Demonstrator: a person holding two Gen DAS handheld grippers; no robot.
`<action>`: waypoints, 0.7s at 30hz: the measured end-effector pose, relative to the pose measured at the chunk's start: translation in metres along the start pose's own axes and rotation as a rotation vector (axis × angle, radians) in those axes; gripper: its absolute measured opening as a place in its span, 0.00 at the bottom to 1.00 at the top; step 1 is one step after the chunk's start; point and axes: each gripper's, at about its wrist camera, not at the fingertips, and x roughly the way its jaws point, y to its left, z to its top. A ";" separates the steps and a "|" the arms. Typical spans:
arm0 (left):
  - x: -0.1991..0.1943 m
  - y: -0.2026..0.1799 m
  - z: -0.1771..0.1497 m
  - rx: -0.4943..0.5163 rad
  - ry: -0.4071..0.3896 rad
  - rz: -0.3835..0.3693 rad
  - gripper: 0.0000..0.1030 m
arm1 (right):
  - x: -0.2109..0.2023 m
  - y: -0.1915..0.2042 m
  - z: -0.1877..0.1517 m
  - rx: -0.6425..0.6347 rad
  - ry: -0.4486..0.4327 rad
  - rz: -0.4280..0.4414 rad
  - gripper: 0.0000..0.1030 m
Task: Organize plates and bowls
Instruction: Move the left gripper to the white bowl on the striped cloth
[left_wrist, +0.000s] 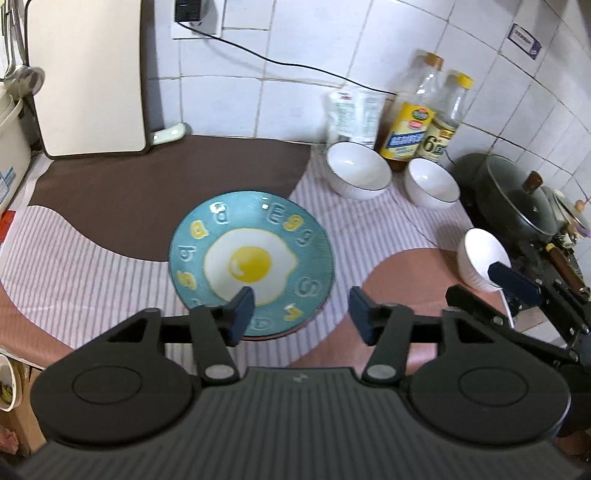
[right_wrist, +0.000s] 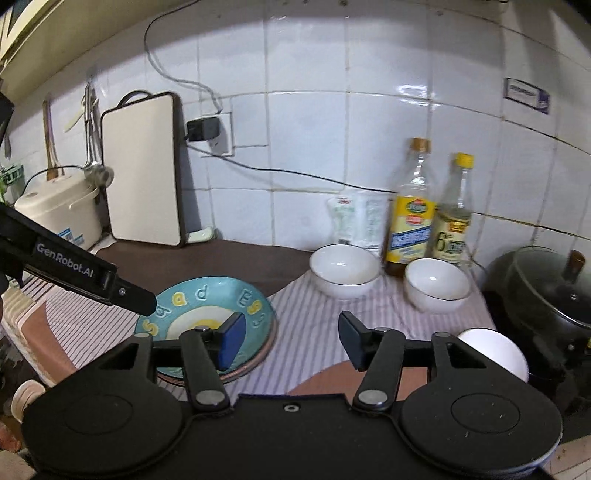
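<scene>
We note the left gripper (left_wrist: 301, 314) and right gripper (right_wrist: 291, 341) both spread apart, nothing between them. Teal egg plate (left_wrist: 251, 258) lies frame centre on the counter (left_wrist: 110, 266); two white bowls (left_wrist: 357, 175) sit upper right by the bottles (left_wrist: 410, 122).

Open bench front and left; clutter at the back and right.

Bare striped cloth (left_wrist: 92, 266) lies left of the egg plate (left_wrist: 251, 258); two bowls (left_wrist: 357, 175), bottles (left_wrist: 410, 122) and a lidded pot (left_wrist: 517, 199) crowd the wall and right side.
</scene>
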 end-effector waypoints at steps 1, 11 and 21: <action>0.000 -0.004 -0.001 -0.001 0.004 -0.005 0.65 | -0.003 -0.003 -0.002 -0.005 0.000 0.004 0.59; 0.020 -0.037 -0.016 0.054 0.053 -0.001 0.68 | -0.025 -0.035 -0.024 0.016 -0.017 -0.073 0.62; 0.056 -0.076 -0.025 0.148 0.112 0.006 0.71 | -0.021 -0.069 -0.051 0.037 0.001 -0.153 0.63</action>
